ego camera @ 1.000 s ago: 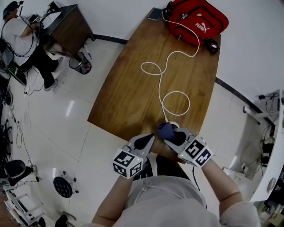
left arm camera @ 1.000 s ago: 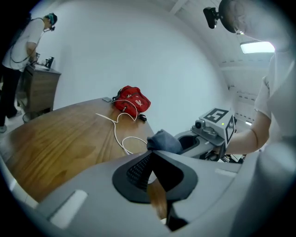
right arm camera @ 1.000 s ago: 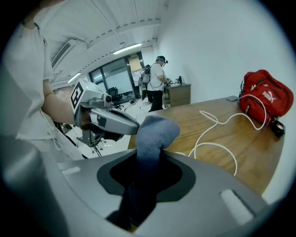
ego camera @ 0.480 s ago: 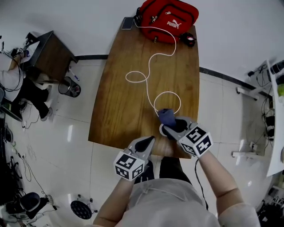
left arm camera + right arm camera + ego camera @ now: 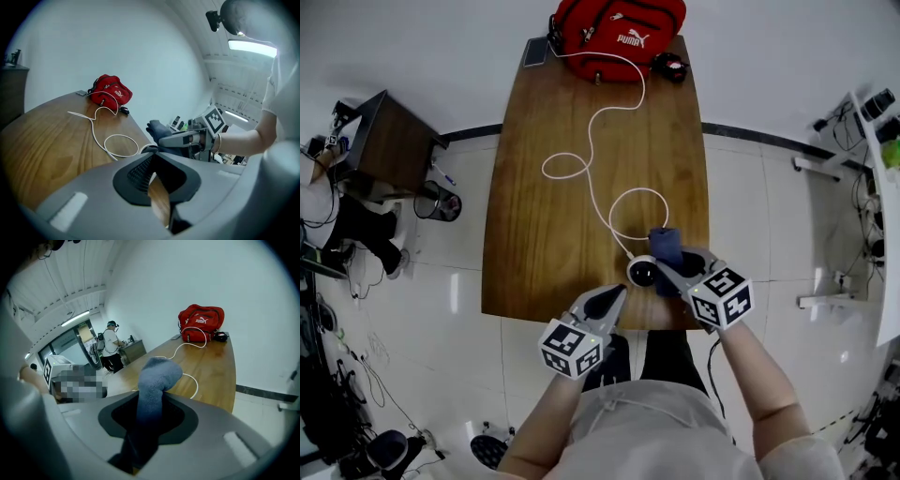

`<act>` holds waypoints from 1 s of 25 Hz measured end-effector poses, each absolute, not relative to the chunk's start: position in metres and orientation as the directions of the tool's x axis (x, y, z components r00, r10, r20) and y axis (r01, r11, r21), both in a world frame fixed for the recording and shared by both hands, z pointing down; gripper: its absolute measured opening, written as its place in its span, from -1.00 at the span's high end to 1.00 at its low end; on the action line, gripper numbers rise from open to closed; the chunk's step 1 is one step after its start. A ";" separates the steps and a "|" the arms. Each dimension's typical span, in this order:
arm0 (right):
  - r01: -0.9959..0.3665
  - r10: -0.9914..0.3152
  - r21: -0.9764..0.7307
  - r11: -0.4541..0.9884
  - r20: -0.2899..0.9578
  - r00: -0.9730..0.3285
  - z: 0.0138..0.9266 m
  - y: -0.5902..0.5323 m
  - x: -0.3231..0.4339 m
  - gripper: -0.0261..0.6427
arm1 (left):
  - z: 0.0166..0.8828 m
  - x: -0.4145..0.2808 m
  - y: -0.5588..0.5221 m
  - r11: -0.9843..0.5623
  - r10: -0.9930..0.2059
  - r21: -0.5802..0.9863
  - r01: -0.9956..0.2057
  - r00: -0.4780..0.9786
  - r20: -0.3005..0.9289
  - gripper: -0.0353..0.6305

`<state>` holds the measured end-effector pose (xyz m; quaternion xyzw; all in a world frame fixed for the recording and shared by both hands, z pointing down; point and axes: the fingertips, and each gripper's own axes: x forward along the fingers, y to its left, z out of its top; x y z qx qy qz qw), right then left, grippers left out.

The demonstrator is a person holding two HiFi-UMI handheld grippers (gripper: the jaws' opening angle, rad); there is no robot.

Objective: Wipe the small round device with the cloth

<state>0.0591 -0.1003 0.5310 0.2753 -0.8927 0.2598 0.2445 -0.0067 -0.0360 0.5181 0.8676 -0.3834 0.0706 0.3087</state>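
Note:
The small round device, white with a dark middle, sits near the front edge of the wooden table, on the end of a white cable. My right gripper is shut on a dark blue cloth, which sticks up just right of the device. In the right gripper view the cloth stands up from between the jaws of that gripper. My left gripper hangs at the table's front edge, left of the device, shut and empty. In the left gripper view this gripper faces the cloth.
A red bag lies at the table's far end with a phone and a small dark object beside it. The cable loops down the table's middle. A dark desk and a bin stand at the left.
The head view has swung, so the table now stands straight. The cloth that lay over the device has shifted off to its right, and the device now shows. The left gripper has kept its place.

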 end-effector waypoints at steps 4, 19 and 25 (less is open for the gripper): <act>-0.643 -0.353 -0.336 0.689 0.619 -0.702 0.552 -0.096 0.078 0.58 | 0.520 0.002 -0.048 -0.551 -0.656 0.375 -0.745 0.665 0.358 0.32; -0.663 -0.450 -0.479 0.575 0.493 -0.745 0.540 -0.087 0.104 0.58 | 0.571 0.055 -0.076 -0.662 -0.646 0.145 -0.735 0.658 0.386 -0.51; -0.688 -0.483 -0.424 0.589 0.497 -0.721 0.553 -0.096 0.120 0.58 | 0.598 0.065 -0.083 -0.654 -0.624 0.162 -0.739 0.647 0.438 -0.51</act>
